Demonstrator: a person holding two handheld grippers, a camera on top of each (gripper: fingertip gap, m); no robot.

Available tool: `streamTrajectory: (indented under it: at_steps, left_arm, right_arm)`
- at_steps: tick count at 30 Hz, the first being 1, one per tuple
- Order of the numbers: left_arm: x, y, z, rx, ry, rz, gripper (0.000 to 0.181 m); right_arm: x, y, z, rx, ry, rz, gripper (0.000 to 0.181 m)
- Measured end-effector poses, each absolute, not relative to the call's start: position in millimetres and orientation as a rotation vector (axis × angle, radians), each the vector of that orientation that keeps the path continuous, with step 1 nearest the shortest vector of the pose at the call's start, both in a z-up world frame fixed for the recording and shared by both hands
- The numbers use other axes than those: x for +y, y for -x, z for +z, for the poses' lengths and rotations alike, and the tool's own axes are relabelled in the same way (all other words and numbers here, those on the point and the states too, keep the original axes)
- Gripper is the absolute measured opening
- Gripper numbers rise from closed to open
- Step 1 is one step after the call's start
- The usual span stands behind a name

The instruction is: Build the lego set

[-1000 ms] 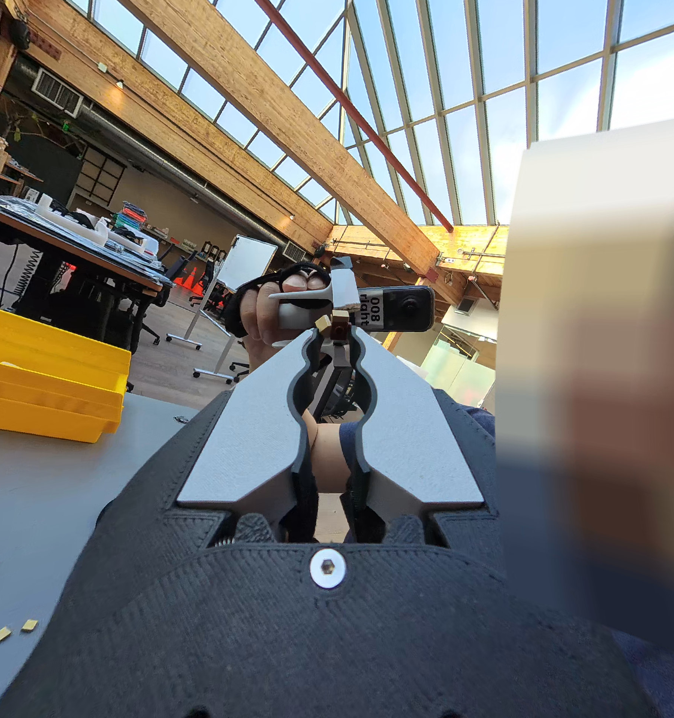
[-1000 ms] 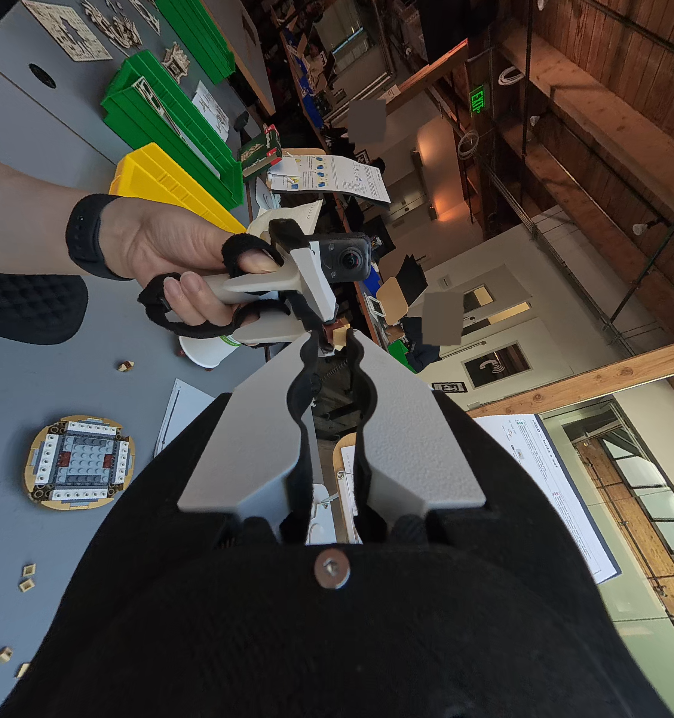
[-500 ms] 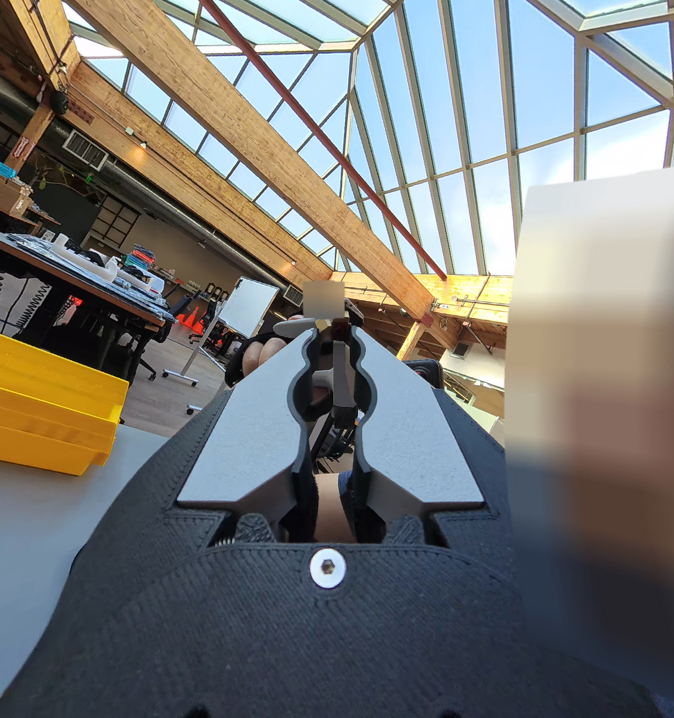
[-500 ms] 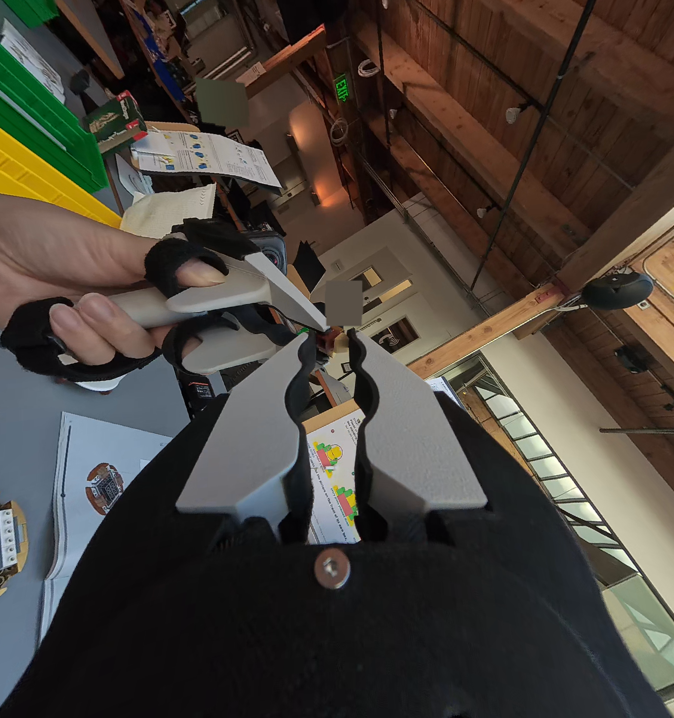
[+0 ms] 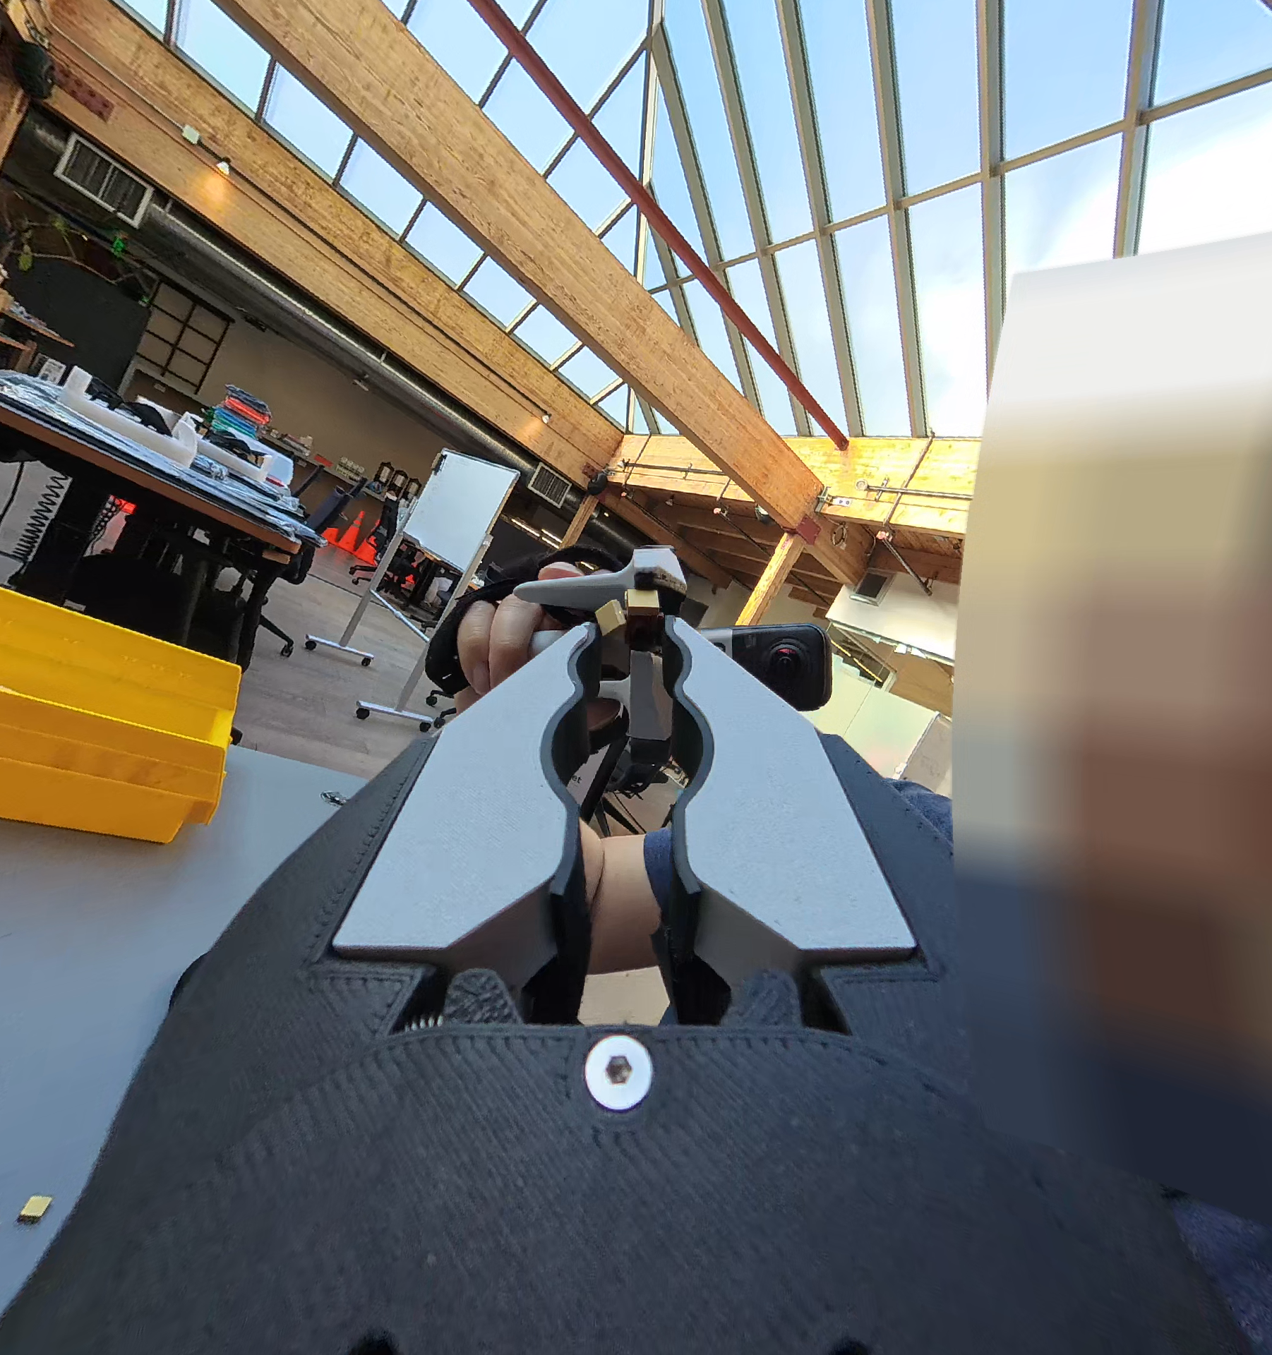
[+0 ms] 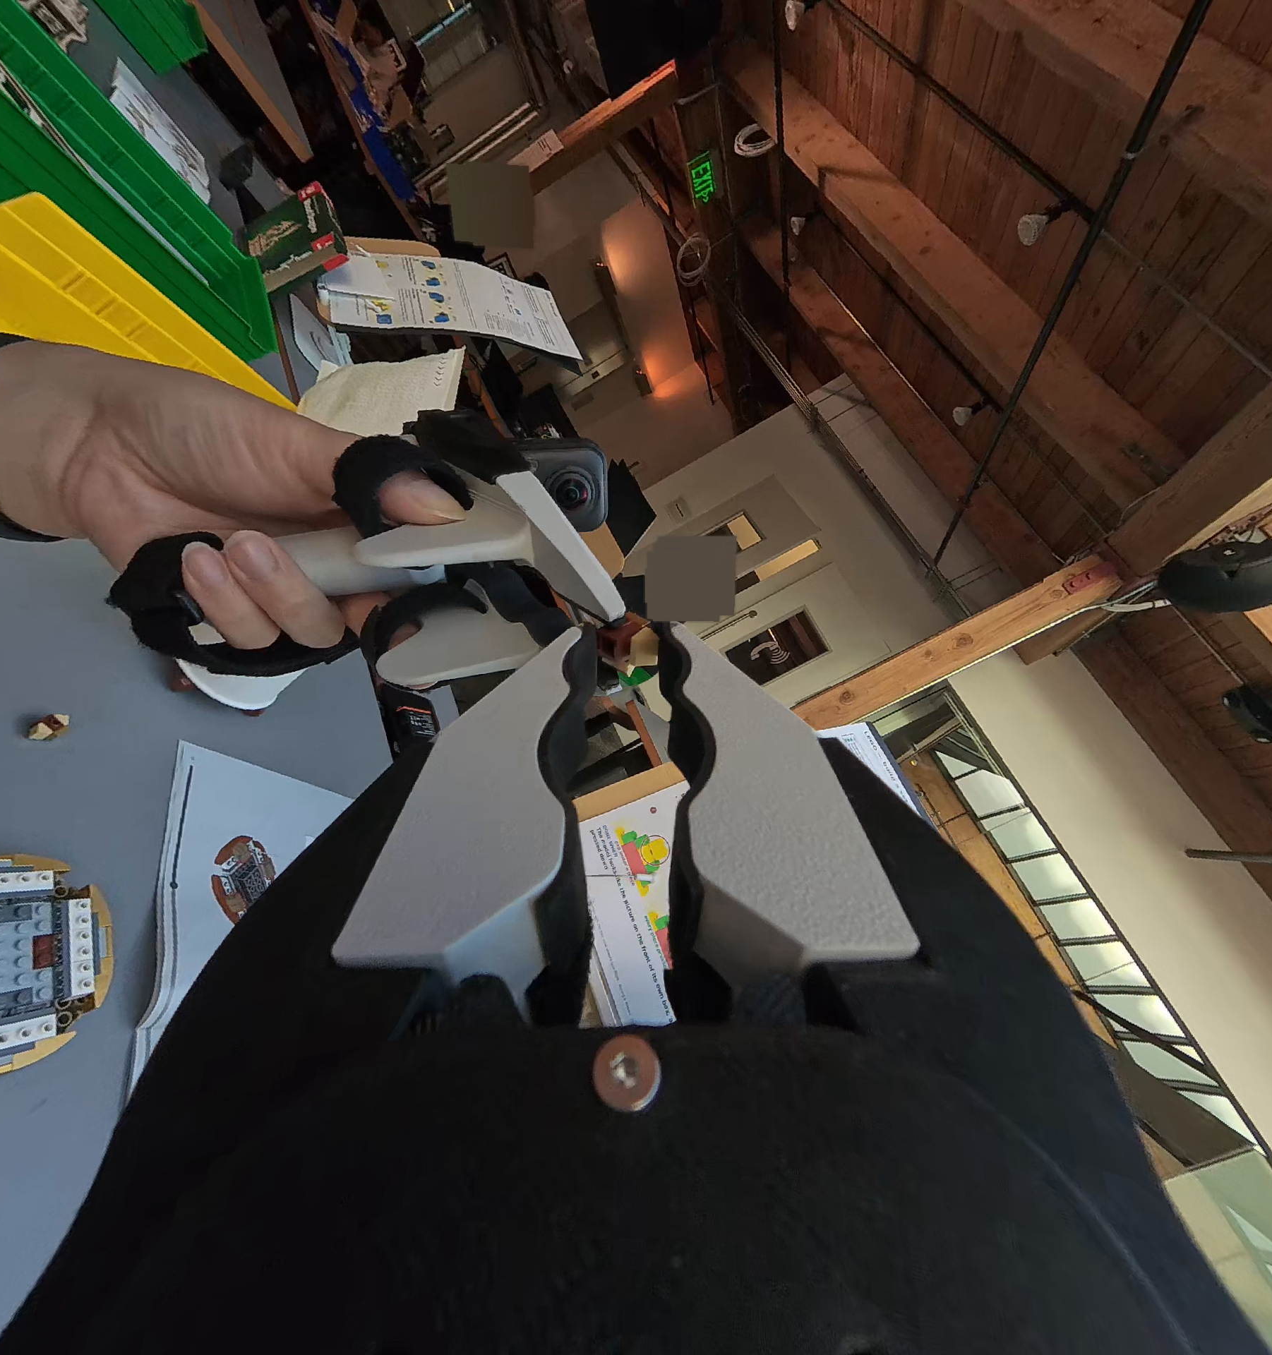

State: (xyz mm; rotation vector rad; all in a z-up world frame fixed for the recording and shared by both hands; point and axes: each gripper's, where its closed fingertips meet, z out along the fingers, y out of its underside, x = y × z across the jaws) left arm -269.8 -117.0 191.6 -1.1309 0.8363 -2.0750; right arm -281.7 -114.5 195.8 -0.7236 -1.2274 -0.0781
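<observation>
Half a second ago a blur patch hid the meeting point; now the left gripper (image 5: 629, 630) and right gripper (image 6: 622, 645) meet tip to tip above the round base model (image 6: 24, 960). Both pinch the small brown-and-tan piece (image 6: 624, 644) between them; a gold tile (image 5: 609, 612) juts from it. The sub-assembly looks mid-join, not yet seated on the model.

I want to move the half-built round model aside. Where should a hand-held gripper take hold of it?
Grip the tan rim of the round model from above, one finger outside the edge, one inside against the white bricks. It lies flat on the table, so nothing can slip under it.
</observation>
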Motion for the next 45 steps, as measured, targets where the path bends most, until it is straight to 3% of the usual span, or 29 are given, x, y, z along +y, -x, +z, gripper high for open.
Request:
streamTrajectory:
  at_steps: [45]
  left_arm:
    - [-104.2,270.1,194.1,0.659,1.071,-2.14,0.014]
  right_arm:
    - [-99.6,280.2,197.7,-1.18,0.756,-0.212,0.015]
